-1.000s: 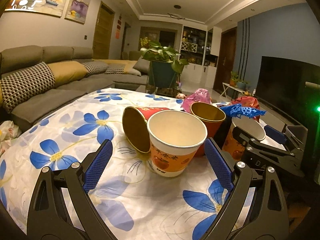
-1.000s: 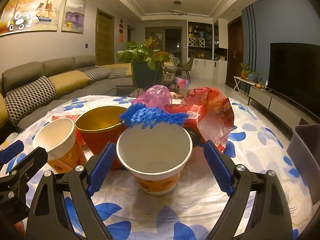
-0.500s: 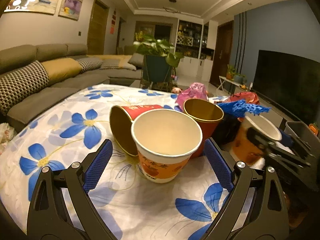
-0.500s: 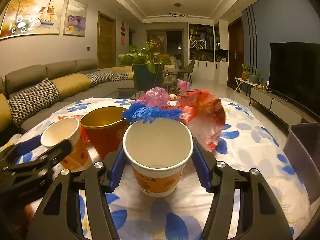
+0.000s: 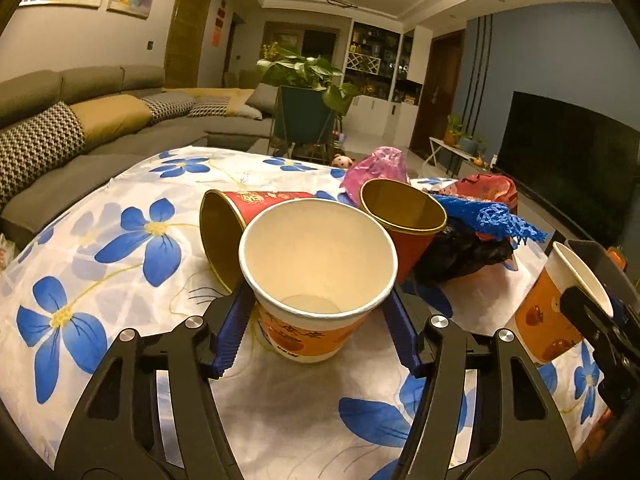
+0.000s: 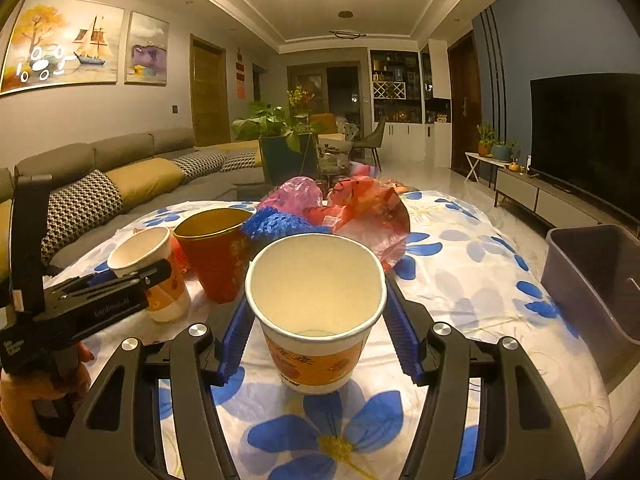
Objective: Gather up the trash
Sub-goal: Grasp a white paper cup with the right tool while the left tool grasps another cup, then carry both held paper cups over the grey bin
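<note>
Left gripper [image 5: 318, 328] clamped on a paper cup [image 5: 316, 276] at tabletop [image 5: 120, 280] left. Red cups [image 5: 404, 220] and bags mid-table. Right gripper [image 6: 316, 338] clamped on second paper cup [image 6: 316, 312]. Grey bin [image 6: 596, 280] far right. I judge grasp done; next, lift and carry both to the bin without crushing them.

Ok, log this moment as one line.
phase: grasp | left gripper: shut on left paper cup | right gripper: shut on right paper cup | bin: right, empty
</note>
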Demonstrator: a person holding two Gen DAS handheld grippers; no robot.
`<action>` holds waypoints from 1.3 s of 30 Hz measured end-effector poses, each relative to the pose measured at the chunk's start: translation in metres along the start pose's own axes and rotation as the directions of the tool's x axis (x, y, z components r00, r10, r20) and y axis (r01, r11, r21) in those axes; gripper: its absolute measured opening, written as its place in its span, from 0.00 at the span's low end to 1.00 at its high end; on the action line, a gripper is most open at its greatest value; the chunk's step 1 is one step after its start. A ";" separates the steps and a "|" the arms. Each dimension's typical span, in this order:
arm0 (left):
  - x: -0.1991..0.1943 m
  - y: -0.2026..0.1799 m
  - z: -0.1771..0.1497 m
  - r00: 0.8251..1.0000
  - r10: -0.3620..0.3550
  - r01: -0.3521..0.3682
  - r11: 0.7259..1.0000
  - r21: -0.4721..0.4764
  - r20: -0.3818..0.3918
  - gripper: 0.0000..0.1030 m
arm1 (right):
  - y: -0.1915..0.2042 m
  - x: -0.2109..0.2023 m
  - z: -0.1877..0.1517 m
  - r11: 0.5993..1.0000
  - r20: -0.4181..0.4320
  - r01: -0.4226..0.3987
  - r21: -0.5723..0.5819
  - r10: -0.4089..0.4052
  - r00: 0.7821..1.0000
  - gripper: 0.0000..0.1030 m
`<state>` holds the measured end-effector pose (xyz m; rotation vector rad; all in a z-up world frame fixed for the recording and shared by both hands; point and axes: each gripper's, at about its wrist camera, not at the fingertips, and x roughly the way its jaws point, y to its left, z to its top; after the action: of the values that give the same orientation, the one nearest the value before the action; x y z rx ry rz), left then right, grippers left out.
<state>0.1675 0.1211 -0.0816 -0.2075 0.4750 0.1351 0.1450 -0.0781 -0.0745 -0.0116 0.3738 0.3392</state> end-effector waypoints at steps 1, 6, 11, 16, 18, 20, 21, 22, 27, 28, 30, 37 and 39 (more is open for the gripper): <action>-0.002 0.001 0.000 1.000 -0.003 0.003 1.000 -0.005 0.003 0.59 | -0.001 -0.003 0.000 1.000 0.003 0.001 0.000 -0.001 1.000 0.59; -0.021 -0.002 -0.006 1.000 -0.007 0.007 1.000 0.000 0.027 0.59 | -0.007 -0.017 0.000 1.000 0.022 0.015 0.010 -0.015 1.000 0.59; -0.043 -0.012 -0.007 0.998 -0.032 0.031 0.999 0.024 0.054 0.59 | -0.013 -0.030 0.002 0.999 0.042 0.029 0.020 -0.030 0.999 0.59; -0.056 -0.025 -0.006 0.997 -0.052 0.049 0.998 0.048 0.065 0.59 | -0.021 -0.042 0.002 0.998 0.055 0.047 0.036 -0.049 0.997 0.59; -0.061 -0.030 -0.007 0.996 -0.063 0.059 0.997 0.055 0.066 0.59 | -0.025 -0.048 0.003 0.998 0.060 0.057 0.038 -0.059 0.996 0.59; -0.065 -0.036 -0.007 0.995 -0.072 0.068 0.996 0.060 0.065 0.59 | -0.027 -0.054 0.003 0.997 0.065 0.067 0.037 -0.069 0.995 0.59; -0.067 -0.039 -0.007 0.995 -0.076 0.072 0.995 0.064 0.065 0.59 | -0.028 -0.056 0.002 0.997 0.067 0.072 0.036 -0.074 0.995 0.59; -0.069 -0.043 -0.007 0.994 -0.083 0.079 0.995 0.068 0.065 0.59 | -0.029 -0.059 0.002 0.996 0.070 0.081 0.035 -0.083 0.994 0.59; -0.073 -0.060 -0.008 0.992 -0.108 0.102 0.991 0.091 0.062 0.59 | -0.043 -0.073 0.003 0.992 0.080 0.114 0.043 -0.118 0.990 0.59; -0.074 -0.063 -0.009 0.992 -0.114 0.108 0.990 0.095 0.061 0.59 | -0.045 -0.074 0.003 0.992 0.082 0.120 0.046 -0.123 0.989 0.59; -0.075 -0.071 -0.009 0.990 -0.127 0.121 0.987 0.104 0.059 0.59 | -0.051 -0.079 0.003 0.990 0.087 0.134 0.053 -0.139 0.987 0.59; -0.077 -0.096 -0.009 0.984 -0.169 0.160 0.977 0.138 0.054 0.59 | -0.068 -0.092 0.005 0.982 0.105 0.174 0.075 -0.181 0.978 0.59; -0.078 -0.102 -0.009 0.983 -0.177 0.167 0.975 0.146 0.054 0.59 | -0.072 -0.095 0.006 0.980 0.112 0.185 0.080 -0.193 0.975 0.59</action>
<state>0.1130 0.0138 -0.0367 -0.1049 0.3968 -0.0613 0.0875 -0.1766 -0.0382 0.0402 0.2635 0.1378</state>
